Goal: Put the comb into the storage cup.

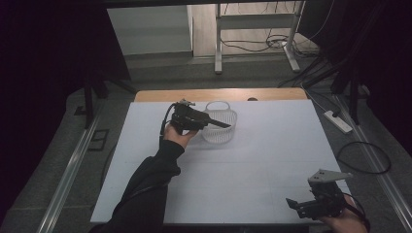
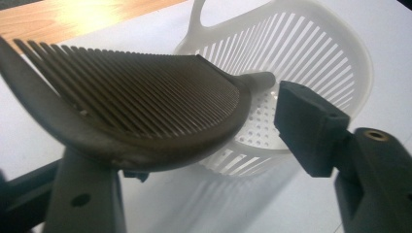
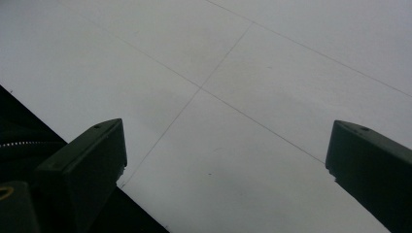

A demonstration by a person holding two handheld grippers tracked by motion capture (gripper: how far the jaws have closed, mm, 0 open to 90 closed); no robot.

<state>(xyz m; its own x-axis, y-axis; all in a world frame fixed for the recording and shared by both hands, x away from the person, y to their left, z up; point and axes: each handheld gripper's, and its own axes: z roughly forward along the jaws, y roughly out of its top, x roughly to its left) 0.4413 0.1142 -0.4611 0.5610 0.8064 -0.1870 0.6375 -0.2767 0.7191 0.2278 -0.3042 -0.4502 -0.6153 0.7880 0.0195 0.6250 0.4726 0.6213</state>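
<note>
My left gripper (image 1: 214, 121) hangs at the near rim of a white slotted plastic basket (image 1: 221, 127) at the back middle of the table. In the left gripper view a dark comb (image 2: 145, 102) lies across the left jaw, teeth pointing up and away, its narrow end reaching over the basket (image 2: 311, 53). The right jaw stands apart from the comb, with a strip of basket showing between them, so the left gripper (image 2: 204, 145) is open. My right gripper (image 1: 297, 206) rests low at the table's near right corner. Its jaws are spread wide over bare white surface, so the right gripper (image 3: 218, 160) is open and empty.
The white table top (image 1: 262, 160) ends in a wooden strip (image 1: 218, 94) at the back. Beyond it stand a metal table frame (image 1: 218, 48) and loose cables on the floor. A power strip (image 1: 337, 121) lies off the right edge. Dark curtains flank both sides.
</note>
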